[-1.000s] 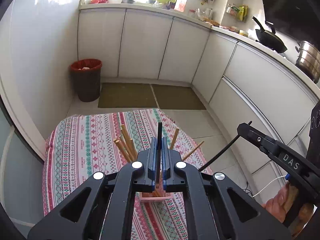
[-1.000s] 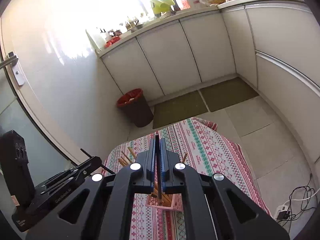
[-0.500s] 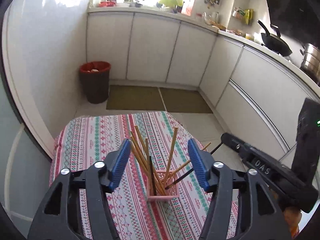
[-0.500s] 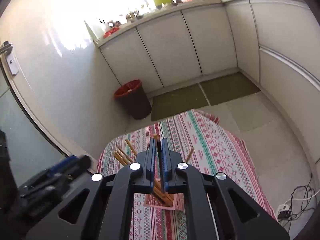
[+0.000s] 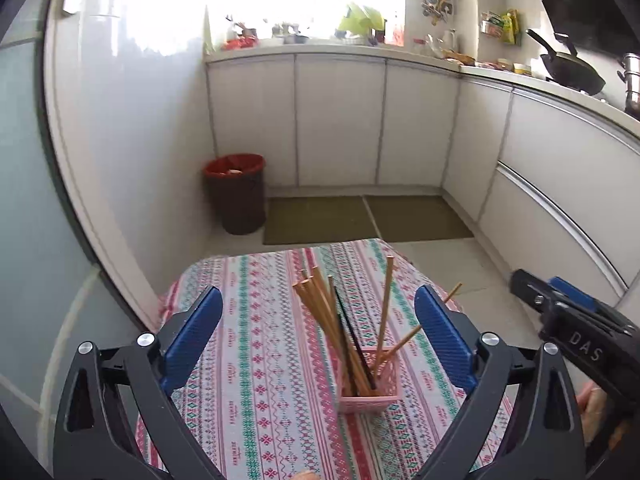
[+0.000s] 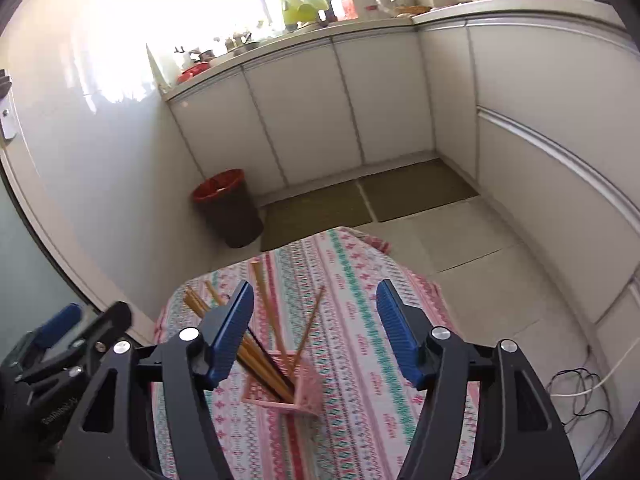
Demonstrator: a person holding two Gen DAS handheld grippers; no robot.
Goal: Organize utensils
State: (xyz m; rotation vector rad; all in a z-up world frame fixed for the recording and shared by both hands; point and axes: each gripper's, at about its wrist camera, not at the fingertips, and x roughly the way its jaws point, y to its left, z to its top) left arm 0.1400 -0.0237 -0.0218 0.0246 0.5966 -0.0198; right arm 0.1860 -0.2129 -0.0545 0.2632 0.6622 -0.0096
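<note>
A small pink basket (image 5: 370,398) stands on a patterned tablecloth (image 5: 260,360) and holds several wooden chopsticks (image 5: 320,312) and two black chopsticks (image 5: 352,332), all leaning. My left gripper (image 5: 318,332) is open and empty, above and in front of the basket. The basket also shows in the right wrist view (image 6: 298,396), with black chopsticks (image 6: 266,358) in it. My right gripper (image 6: 314,332) is open and empty above it. The right gripper shows at the right edge of the left wrist view (image 5: 576,320).
A red-lined waste bin (image 5: 236,192) stands on the floor by the white wall beyond the table. White cabinets (image 5: 340,120) run along the back and right. Two green mats (image 5: 360,216) lie on the floor. Cables (image 6: 580,392) lie at the right.
Both grippers have opened and let go of the black chopsticks, which now stand in the pink basket. Both have drawn back and up from the basket.
</note>
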